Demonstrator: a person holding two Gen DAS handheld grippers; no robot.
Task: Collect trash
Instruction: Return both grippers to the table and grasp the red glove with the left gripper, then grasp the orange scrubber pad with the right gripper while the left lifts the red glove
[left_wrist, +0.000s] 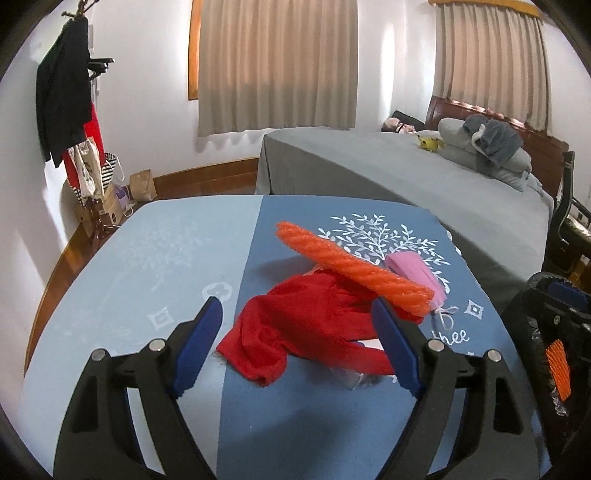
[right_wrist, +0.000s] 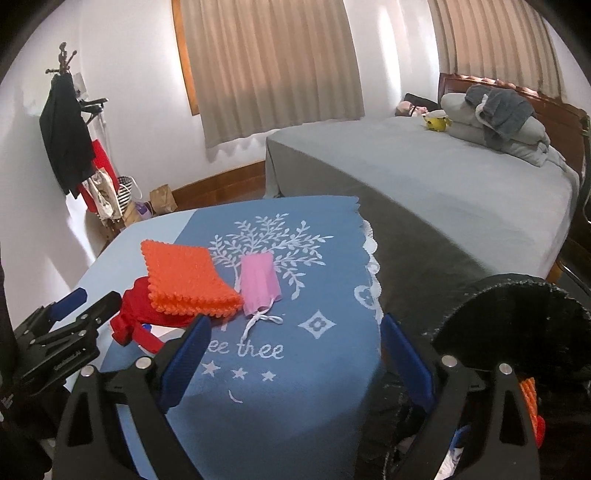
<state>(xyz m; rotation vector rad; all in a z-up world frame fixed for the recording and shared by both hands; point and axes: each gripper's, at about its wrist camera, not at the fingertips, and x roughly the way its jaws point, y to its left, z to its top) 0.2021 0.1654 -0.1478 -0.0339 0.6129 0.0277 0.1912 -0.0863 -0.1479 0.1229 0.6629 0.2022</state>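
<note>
On the blue tablecloth lie a crumpled red cloth, an orange bubble-wrap pad resting on it, and a pink face mask with white strings. My left gripper is open, low over the table, its jaws on either side of the red cloth's near end. My right gripper is open and empty above the cloth's right edge. The same pad, mask and red cloth lie ahead-left of it. A black trash bin stands at the right, with orange scrap inside.
A grey bed with folded bedding and a yellow plush stands behind the table. A coat rack with clothes and bags stands at the left wall. A chair is at the far right. The left gripper shows in the right wrist view.
</note>
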